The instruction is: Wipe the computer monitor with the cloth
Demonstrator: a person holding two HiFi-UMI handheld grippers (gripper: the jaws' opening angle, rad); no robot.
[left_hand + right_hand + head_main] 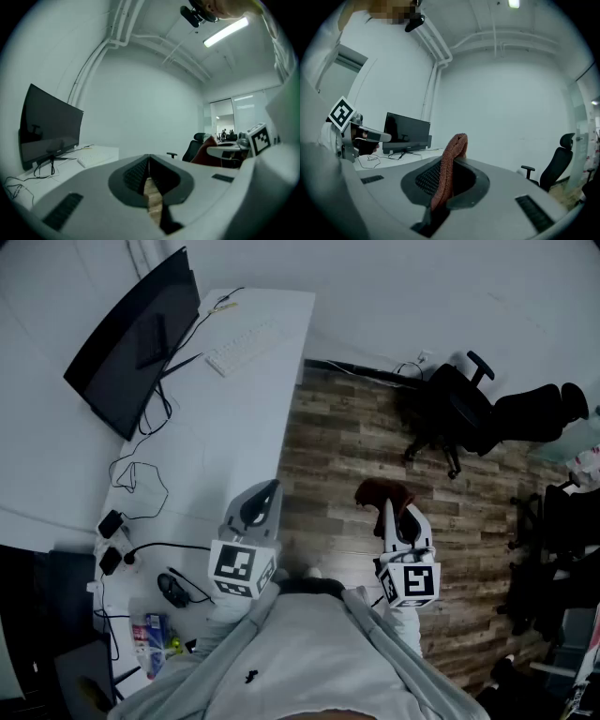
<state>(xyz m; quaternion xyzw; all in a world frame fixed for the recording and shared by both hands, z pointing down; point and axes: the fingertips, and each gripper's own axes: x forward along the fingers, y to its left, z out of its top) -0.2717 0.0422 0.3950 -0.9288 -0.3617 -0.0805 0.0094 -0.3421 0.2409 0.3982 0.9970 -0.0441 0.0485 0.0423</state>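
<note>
At the far left, a black flat-screen computer monitor (pixel 136 334) stands on its thin stand at the far end of a long white desk (pixel 234 437), its dark screen tilted towards the desk. A white keyboard (pixel 242 345) lies just right of the monitor, near the desk's far right corner. Black cables (pixel 141 474) loop over the desktop from the monitor towards the near end.

The left gripper (pixel 265 491) hovers over the near right edge of the desk, well apart from the monitor. In the left gripper view its jaws (pixel 149 158) are pressed together with nothing between them, and the monitor (pixel 49 124) and keyboard (pixel 96 157) show beyond them to the left.

To the right, over the wood-plank floor (pixel 347 437), the right gripper (pixel 386 509) pinches a rust-brown terry cloth (pixel 380 491). In the right gripper view the cloth (pixel 450 168) rises in a folded ridge from between the clamped jaws (pixel 451 161) and curls over at the top. The monitor (pixel 407 132) sits far off to the left of it, untouched by the cloth.

Farther right, black office chairs (pixel 459 409) stand on the floor.
</note>
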